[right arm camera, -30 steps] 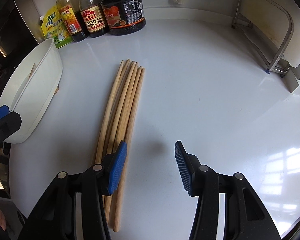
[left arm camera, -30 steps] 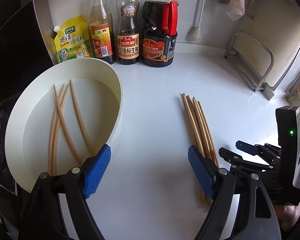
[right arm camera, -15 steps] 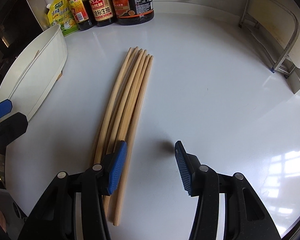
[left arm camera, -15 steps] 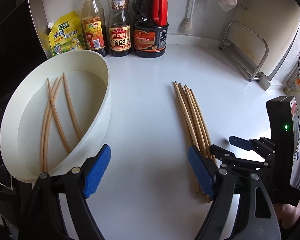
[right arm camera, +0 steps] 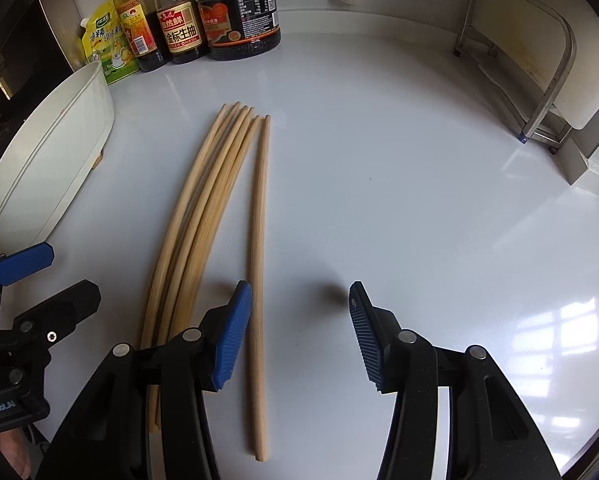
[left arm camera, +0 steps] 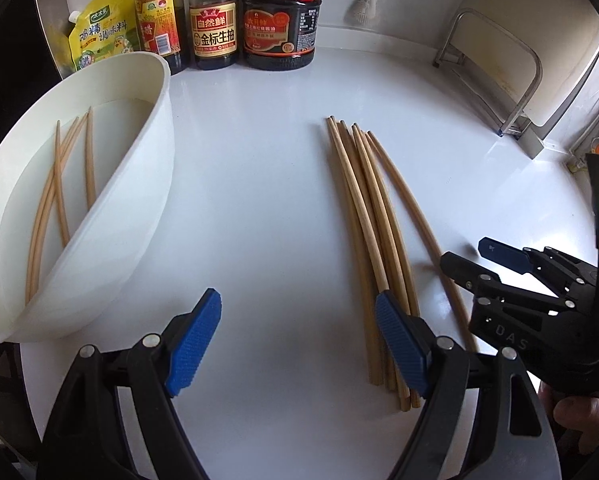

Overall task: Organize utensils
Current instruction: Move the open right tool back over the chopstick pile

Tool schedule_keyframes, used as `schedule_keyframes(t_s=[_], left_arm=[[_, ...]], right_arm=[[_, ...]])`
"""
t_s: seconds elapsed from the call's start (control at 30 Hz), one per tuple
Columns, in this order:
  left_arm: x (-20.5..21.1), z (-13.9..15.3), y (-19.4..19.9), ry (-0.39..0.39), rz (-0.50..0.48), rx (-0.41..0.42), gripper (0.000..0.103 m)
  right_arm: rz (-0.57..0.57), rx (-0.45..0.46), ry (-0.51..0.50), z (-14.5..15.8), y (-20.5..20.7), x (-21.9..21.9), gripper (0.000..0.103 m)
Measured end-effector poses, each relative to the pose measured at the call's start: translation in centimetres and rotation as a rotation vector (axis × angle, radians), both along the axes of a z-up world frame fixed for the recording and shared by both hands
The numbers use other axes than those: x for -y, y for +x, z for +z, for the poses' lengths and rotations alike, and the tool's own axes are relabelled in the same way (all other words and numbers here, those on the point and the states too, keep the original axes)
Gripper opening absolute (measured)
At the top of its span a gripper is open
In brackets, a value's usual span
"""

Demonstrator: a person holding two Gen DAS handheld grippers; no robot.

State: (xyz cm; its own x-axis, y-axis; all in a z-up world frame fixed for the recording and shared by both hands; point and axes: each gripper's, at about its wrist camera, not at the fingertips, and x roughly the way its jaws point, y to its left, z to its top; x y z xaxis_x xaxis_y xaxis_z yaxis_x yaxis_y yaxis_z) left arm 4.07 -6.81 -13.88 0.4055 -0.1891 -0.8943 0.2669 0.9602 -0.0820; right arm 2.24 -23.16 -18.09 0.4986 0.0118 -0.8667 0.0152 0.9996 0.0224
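Frame centre, R view: pale round wooden chopstick (right arm camera: 258, 280) apart from bundle | R gripper (right arm camera: 295, 334) half-open, empty | I straddle, pinch next.

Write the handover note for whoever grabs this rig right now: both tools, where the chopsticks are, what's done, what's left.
Left tool: open, empty, over bare counter between the white bowl and the chopstick bundle.
Right tool: open, empty. One single chopstick lies apart from the bundle, just inside its left finger, not gripped.
Things: four chopsticks in the bowl on the left; the rest lie side by side on the counter.
Done: four chopsticks are in the bowl.
Left: probably close on the separated chopstick, move it to the bowl, then repeat for the bundle.
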Motion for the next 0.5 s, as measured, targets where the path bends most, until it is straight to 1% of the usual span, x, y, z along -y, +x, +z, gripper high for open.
schedule_keyframes(t_s=[0.2,0.5], left_arm=[[0.9,-1.9,1.1,0.017,0.004,-0.025,0.078],[2.0,-2.4,1.2,0.044,-0.003,-0.018,0.08]], right_arm=[[-0.003,0.006,0.007,0.1,-0.6,0.9,0.048],[0.01,0.012,0.003,0.2,-0.9,1.2,0.048]])
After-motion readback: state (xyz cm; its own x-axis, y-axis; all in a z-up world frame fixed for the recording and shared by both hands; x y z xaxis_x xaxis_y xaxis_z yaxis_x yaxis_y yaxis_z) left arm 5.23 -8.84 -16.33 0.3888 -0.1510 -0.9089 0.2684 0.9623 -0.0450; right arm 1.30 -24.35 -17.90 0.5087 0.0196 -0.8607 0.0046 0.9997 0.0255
